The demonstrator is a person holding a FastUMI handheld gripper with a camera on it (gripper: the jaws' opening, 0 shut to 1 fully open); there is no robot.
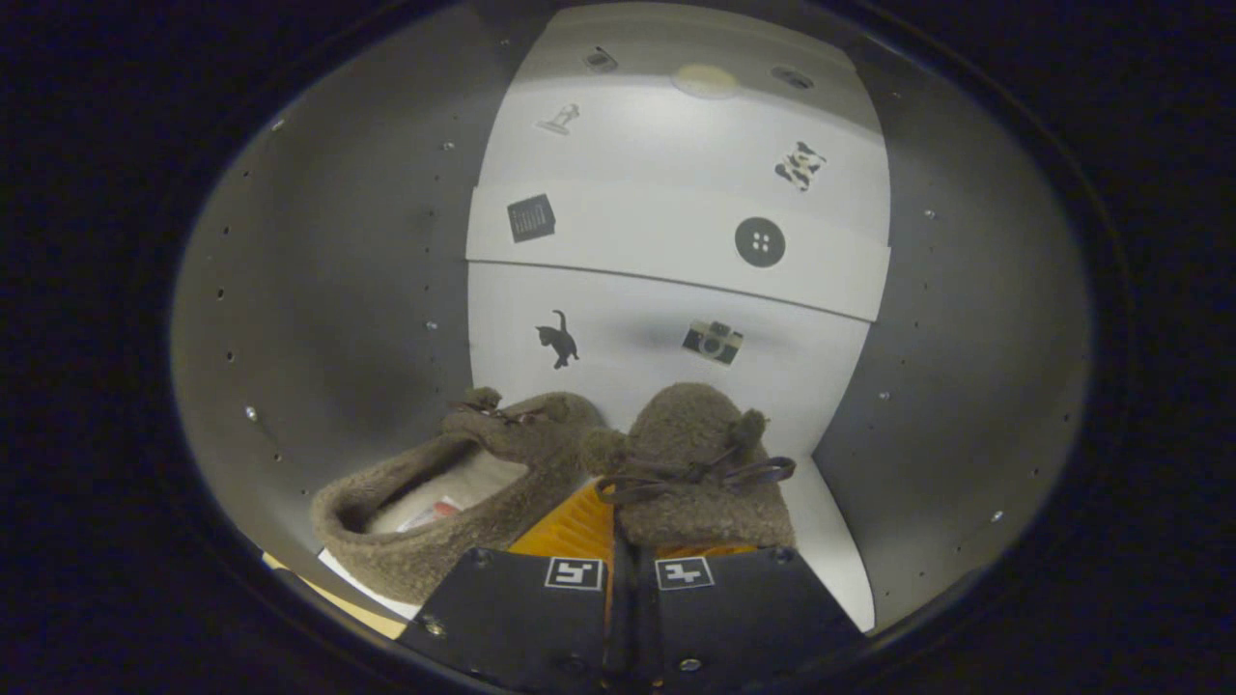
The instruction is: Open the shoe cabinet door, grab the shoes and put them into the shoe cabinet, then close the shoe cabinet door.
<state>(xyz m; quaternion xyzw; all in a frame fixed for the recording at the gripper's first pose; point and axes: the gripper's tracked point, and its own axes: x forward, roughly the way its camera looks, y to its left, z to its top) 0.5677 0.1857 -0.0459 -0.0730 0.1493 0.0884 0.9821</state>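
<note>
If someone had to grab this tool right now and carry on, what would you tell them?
Gripper: jaws nearly together, apparently pinching the heel of the right-hand fuzzy brown lace-tied shoe, inside the grey shoe cabinet.
The left-hand fuzzy brown shoe lies beside it, touching.
Done: door open, both shoes in.
Left: let go, pull out, close the door.

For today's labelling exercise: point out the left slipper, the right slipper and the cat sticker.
Left slipper (435, 526): gripper view, on its fuzzy side wall, ahead of the fingers.
Right slipper (690, 430): gripper view, on its fuzzy toe, above the lace bow.
Cat sticker (558, 340): gripper view, on the cat's body.
</note>
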